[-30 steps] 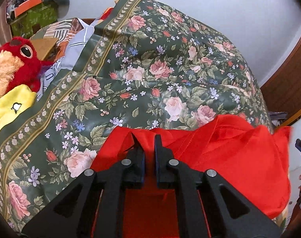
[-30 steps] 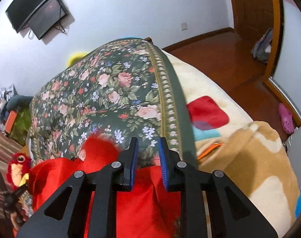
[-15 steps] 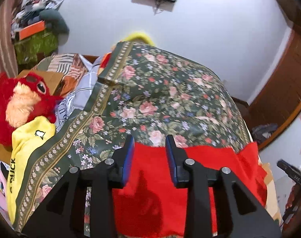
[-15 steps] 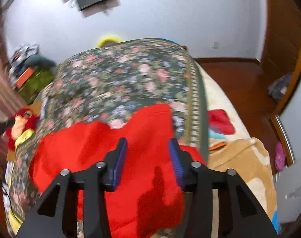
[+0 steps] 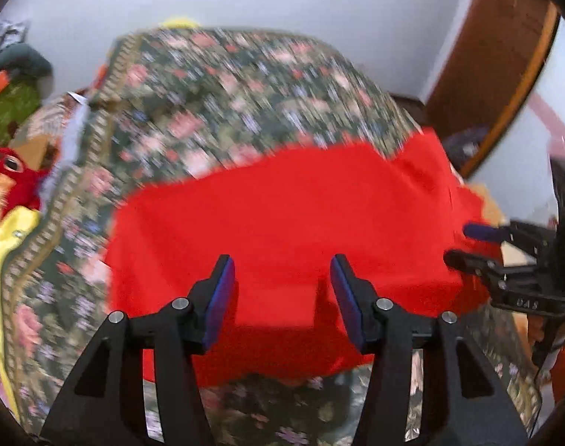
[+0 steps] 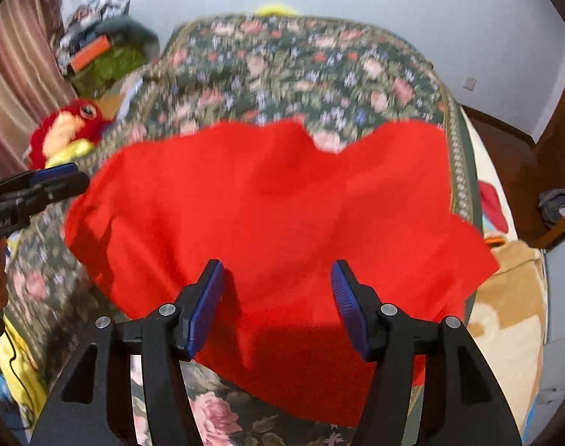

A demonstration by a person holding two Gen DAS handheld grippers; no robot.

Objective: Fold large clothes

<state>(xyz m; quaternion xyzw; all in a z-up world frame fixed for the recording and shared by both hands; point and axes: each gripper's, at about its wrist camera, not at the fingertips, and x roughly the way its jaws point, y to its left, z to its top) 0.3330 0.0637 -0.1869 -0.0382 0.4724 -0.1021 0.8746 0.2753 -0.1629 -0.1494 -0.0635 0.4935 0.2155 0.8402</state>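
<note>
A large red garment [image 5: 282, 230] lies spread on the floral bed cover [image 5: 226, 85]; it also shows in the right wrist view [image 6: 275, 215]. My left gripper [image 5: 282, 290] is open and empty, above the garment's near part. My right gripper [image 6: 277, 297] is open and empty, above the garment's near edge. The right gripper also shows at the right edge of the left wrist view [image 5: 457, 245], and the left gripper shows at the left edge of the right wrist view [image 6: 74, 176]. Both views are motion-blurred.
A red plush toy [image 6: 70, 126] and a yellow cloth [image 5: 7, 238] lie at the bed's left side. A pile of clutter [image 6: 100, 52] sits at the back left. A beige blanket [image 6: 513, 319] lies on the right. A wooden door frame [image 5: 501, 63] stands at the right.
Both grippers have opened, let go of the red garment and pulled back. The garment, bunched and held a second ago, now lies spread on the bed.
</note>
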